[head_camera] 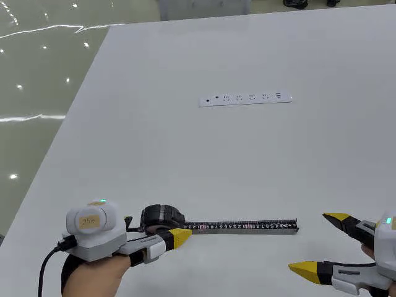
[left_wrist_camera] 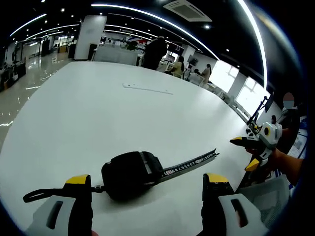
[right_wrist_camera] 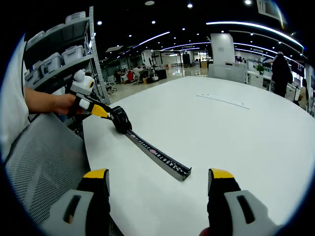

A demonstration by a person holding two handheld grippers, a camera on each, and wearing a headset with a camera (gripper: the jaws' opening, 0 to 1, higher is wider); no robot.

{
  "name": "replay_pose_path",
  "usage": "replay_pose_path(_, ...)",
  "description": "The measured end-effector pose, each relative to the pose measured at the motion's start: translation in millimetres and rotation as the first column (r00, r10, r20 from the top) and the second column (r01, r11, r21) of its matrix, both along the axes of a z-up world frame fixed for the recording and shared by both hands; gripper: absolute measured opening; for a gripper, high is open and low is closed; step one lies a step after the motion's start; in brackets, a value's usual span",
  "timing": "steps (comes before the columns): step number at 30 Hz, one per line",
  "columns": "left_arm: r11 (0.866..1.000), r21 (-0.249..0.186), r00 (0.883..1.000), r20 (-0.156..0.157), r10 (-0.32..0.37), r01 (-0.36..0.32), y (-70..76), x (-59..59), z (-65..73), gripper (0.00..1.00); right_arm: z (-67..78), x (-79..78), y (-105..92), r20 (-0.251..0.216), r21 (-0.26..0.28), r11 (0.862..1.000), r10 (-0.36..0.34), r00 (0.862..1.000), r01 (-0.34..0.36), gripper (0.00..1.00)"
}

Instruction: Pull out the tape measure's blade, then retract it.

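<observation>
White bench bearing a tape measure, seen from the head and from both grippers.

Tape measure case: black, lying near the bench's near edge on the person's left. In the left gripper view a dark wrist strap trails from the case toward one jaw.

Blade: drawn out of the case and lying flat on the bench, its printed scale facing up. It runs toward the person's right and stops at the end hook.

Left gripper: jaws spread wide, yellow tips on either side of the case, which sits just ahead of and between them. Whether either tip touches the case cannot be told. In the head view one yellow tip lies just beside the case on its near side.

Right gripper: jaws likewise spread wide and holding nothing. It is near the blade's free end but apart from it; in the right gripper view the hook lies just ahead of the tips.

Power strip: white, lying flat farther across the bench, well apart from the tape measure.
</observation>
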State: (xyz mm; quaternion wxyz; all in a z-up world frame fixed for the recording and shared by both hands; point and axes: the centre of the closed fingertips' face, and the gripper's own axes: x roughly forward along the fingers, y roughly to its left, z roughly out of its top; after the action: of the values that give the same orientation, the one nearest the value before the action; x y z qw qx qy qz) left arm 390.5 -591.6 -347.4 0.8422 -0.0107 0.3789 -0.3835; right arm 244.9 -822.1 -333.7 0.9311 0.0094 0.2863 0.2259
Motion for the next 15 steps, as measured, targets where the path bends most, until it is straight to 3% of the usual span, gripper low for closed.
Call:
replay_pose_path(4, 1.000, -0.018, 1.000, 0.001, 0.006, -0.006, -5.5, 1.3, 0.9, 0.89, -1.9, 0.3, -0.1, -0.002, 0.002, 1.000, 0.002, 1.000, -0.002, 0.83)
replay_pose_path(7, 1.000, 0.009, 0.999, 0.011, -0.030, 0.030, -10.9, -3.0, -2.5, 0.89, -2.0, 0.5, -0.2, -0.001, 0.001, 1.000, 0.003, 1.000, -0.003, 0.83)
replay_pose_path(15, 1.000, 0.007, 1.000, 0.000, -0.029, 0.029, -11.6, -4.5, -5.7, 0.87, -3.3, 0.6, 0.8, -0.004, 0.001, 1.000, 0.013, 1.000, -0.013, 0.83)
